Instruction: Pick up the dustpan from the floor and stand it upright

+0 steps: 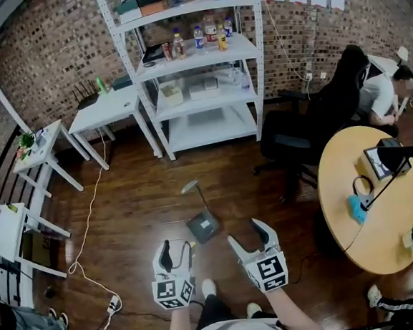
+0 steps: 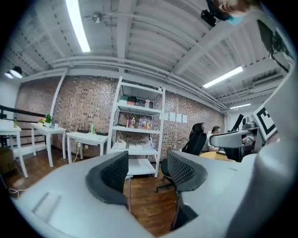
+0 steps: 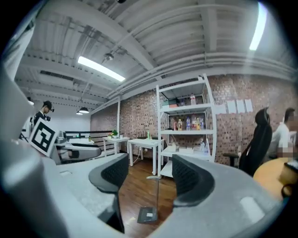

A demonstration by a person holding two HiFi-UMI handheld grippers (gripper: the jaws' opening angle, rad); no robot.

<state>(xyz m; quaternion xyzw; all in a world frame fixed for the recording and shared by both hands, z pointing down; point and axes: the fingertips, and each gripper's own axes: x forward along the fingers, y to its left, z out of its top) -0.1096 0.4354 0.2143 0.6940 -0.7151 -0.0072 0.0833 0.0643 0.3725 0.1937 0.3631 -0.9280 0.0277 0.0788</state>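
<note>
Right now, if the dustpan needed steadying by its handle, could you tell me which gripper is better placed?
Probably the right gripper: its jaws stand apart and empty, and its own view frames the upright dustpan squarely between them. The left gripper is open too and similarly near.

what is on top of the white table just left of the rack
A black router with antennas, a green bottle and a dark flat item. The rack's post covers the table's right edge.
</note>
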